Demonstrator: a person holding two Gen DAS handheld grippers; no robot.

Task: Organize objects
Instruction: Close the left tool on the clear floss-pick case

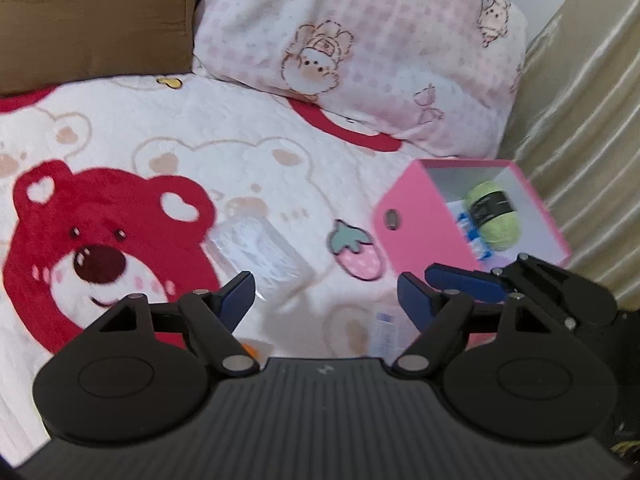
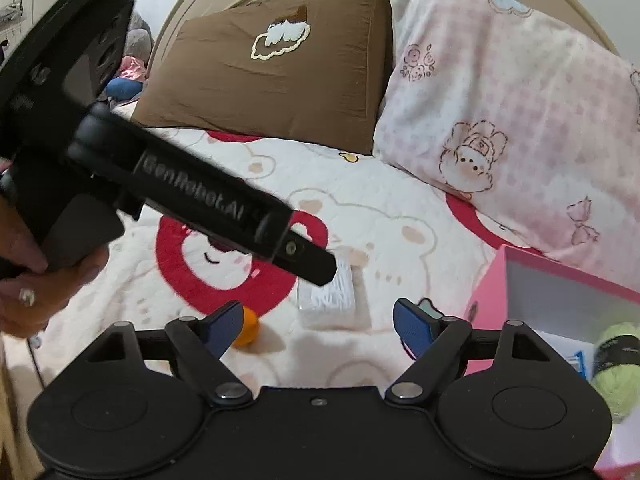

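both claws, left claw [image 1: 326,300] and right claw [image 2: 318,326], stand apart and empty above the bed [image 2: 400,216]. a clear packet [image 2: 326,296] lies near the pink box [image 1: 420,220], which contains green yarn [image 1: 494,216].

Orange ball [image 2: 247,330]: partly hidden behind right gripper [image 2: 318,326] finger; in the left wrist view only a sliver shows. Clear plastic packet [image 1: 262,254]: blurred, contents unreadable. Pink box [image 2: 490,300]: cut off by frame edge. Blue item [image 1: 472,234] under green yarn [image 1: 494,216]: mostly covered, unidentifiable.
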